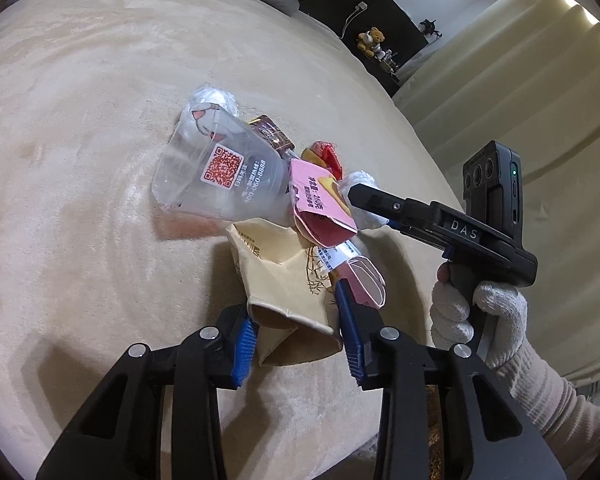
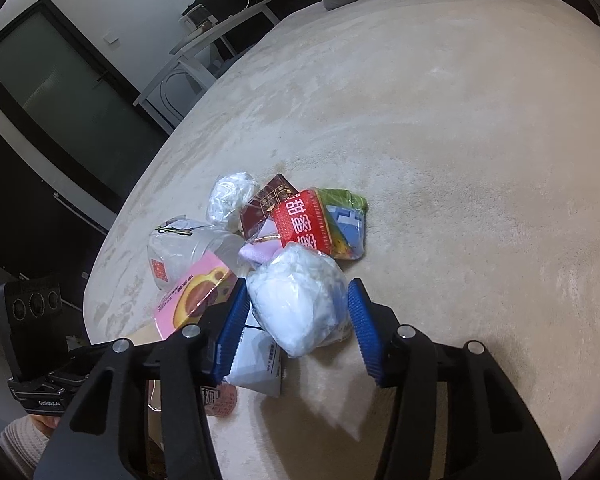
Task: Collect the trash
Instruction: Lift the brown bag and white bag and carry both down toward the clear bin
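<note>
I have my left gripper (image 1: 296,330) with its fingers clamped on the crumpled paper bag (image 1: 288,280) at the near edge of the trash pile on the beige bed (image 1: 80,200). The bag's long axis runs away from me toward the clear plastic cup (image 1: 220,168). My right gripper (image 2: 296,326) has its fingers closing round the white plastic-wrapped wad (image 2: 300,300); I judge they are pressing on it. Both look light, soft and crushable, so I'd grip mid-body.

blanket (image 1: 80,160): cream | paper cup (image 1: 284,292): tan | wrapper (image 1: 320,200): pink | claw pads (image 2: 362,332): blue
</note>
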`<state>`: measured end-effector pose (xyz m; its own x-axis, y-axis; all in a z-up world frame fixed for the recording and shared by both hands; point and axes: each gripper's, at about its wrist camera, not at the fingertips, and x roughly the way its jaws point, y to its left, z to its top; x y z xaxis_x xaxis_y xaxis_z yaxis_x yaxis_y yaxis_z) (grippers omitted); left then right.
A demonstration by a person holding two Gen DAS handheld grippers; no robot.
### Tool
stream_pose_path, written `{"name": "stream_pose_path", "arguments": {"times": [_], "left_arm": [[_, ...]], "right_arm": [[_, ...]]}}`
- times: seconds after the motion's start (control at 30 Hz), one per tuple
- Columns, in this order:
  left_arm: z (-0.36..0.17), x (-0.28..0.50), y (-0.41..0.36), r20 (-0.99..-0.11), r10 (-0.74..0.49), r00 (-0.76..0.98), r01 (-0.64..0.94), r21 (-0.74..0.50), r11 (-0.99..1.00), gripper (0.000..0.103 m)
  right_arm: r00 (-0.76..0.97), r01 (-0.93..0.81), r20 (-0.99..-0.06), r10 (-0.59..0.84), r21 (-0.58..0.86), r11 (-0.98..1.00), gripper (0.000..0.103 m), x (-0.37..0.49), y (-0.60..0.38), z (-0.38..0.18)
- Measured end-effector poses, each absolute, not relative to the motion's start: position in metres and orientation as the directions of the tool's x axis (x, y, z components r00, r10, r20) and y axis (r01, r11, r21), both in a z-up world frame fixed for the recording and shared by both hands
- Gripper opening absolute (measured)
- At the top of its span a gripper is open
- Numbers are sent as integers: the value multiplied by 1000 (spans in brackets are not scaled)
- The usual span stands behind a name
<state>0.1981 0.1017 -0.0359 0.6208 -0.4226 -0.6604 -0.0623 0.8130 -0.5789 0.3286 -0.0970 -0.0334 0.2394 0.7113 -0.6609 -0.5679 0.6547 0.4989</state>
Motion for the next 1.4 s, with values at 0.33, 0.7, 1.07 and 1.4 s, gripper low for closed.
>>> {"name": "stream_pose_path", "arguments": {"times": [0.33,0.7,1.07,1.4], "left_arm": [[-24,181,107,-622,-394,677,-48,-571,819,31],[-9,155,104,-559,-371,742,-35,-584,811,31],[15,111,94,-446,-351,824,26,-588,808,31],[29,63,72,-333,-313,890,90,-544,834,31]], "right_arm": [[278,-560,-647,710,491,667,50,316,-107,-26],[325,-569,-614,719,480,667,50,279,-120,-9],[412,-602,-533,739,449,660,50,224,-147,18],[460,-604,-513,725,418,679,50,156,-171,7]]}}
